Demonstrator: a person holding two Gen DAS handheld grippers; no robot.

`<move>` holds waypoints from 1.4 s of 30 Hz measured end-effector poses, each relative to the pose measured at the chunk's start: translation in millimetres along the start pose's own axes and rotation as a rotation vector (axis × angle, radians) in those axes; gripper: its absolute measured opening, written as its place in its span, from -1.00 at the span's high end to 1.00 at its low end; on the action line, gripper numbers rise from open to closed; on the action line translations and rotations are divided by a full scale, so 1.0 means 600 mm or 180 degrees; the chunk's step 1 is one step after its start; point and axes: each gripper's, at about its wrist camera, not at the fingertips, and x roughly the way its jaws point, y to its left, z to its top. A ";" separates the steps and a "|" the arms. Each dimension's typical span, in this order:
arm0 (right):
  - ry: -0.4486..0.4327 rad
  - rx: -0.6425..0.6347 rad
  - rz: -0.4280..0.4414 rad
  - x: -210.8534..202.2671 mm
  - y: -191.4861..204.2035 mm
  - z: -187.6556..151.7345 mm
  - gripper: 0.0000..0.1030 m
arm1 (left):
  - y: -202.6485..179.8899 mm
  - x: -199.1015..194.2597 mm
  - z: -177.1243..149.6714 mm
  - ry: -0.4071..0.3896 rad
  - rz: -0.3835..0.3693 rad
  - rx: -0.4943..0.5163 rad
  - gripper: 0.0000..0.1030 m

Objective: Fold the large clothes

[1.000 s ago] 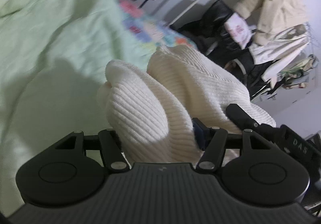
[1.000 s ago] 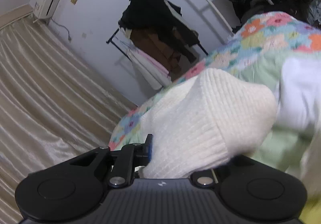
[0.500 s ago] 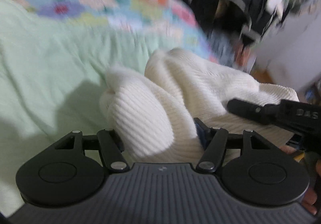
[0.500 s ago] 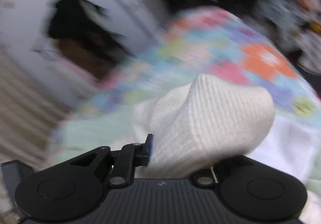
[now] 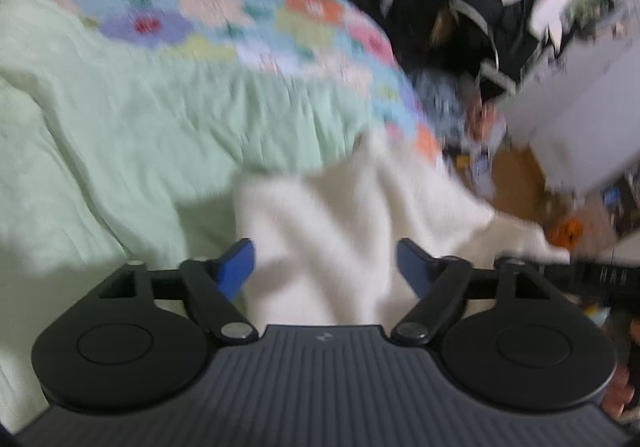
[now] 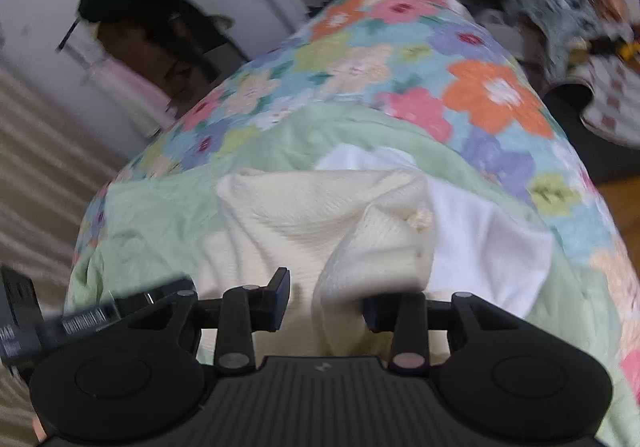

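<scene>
The left gripper (image 5: 325, 263) stands spread, blue pads clear of the cream knit sweater (image 5: 340, 231) bunched between them on the green blanket (image 5: 120, 135); the right gripper (image 6: 324, 299) is parted too, a fold rising between its fingers. The likely risk — the loose heap slumps toward the bed's edge, where part of it seems to hang, undoing any fold. Motion blur smears the left view; sleeves and hem cannot be made out.
</scene>
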 end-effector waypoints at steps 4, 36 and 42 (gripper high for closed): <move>-0.0315 -0.0499 -0.0425 -0.040 0.065 0.005 0.25 | -0.004 0.052 0.007 0.0163 0.0018 0.0025 -0.77; 0.0160 -0.0569 -0.0060 -0.013 0.068 -0.073 -0.40 | -0.004 0.009 -0.085 0.0593 0.0717 0.0336 -1.00; 0.0062 -0.0908 -0.0448 -0.043 0.126 -0.134 -0.51 | -0.022 -0.016 -0.124 0.0645 0.1057 0.0682 -1.00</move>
